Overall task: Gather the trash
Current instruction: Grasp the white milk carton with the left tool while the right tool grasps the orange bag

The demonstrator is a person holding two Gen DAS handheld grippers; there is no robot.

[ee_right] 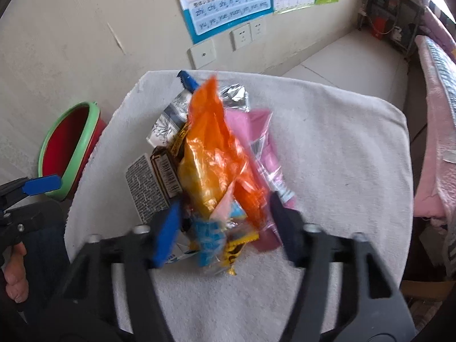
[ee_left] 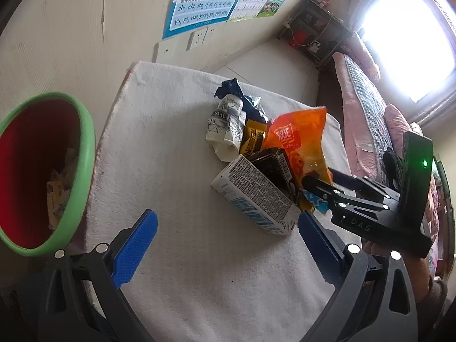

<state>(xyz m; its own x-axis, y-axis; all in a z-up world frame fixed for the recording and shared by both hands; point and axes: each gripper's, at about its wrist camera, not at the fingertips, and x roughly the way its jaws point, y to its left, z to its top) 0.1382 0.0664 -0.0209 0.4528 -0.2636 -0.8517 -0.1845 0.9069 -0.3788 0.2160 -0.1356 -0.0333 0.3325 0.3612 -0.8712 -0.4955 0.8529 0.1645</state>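
A heap of trash lies on the white towel (ee_left: 176, 171): an orange snack bag (ee_left: 299, 134), a white milk carton (ee_left: 253, 196), a dark carton (ee_left: 273, 168), a crumpled paper cup (ee_left: 225, 125) and yellow, blue and pink wrappers. My right gripper (ee_right: 225, 222) is blurred. Its pads touch the bundle on both sides, closed on the orange snack bag's (ee_right: 211, 154) lower end together with a blue wrapper (ee_right: 211, 236). My left gripper (ee_left: 228, 219) stands open and holds nothing, its right finger just beside the milk carton. The red bin's green rim (ee_left: 82, 171) is at the left, with trash inside.
The towel covers a small table against a beige wall with sockets (ee_right: 242, 37) and a poster. A bed with pink bedding (ee_left: 367, 108) runs along the right. The bin (ee_right: 85, 142) stands beside the table's left edge. A person's hand (ee_right: 14, 279) holds the left gripper.
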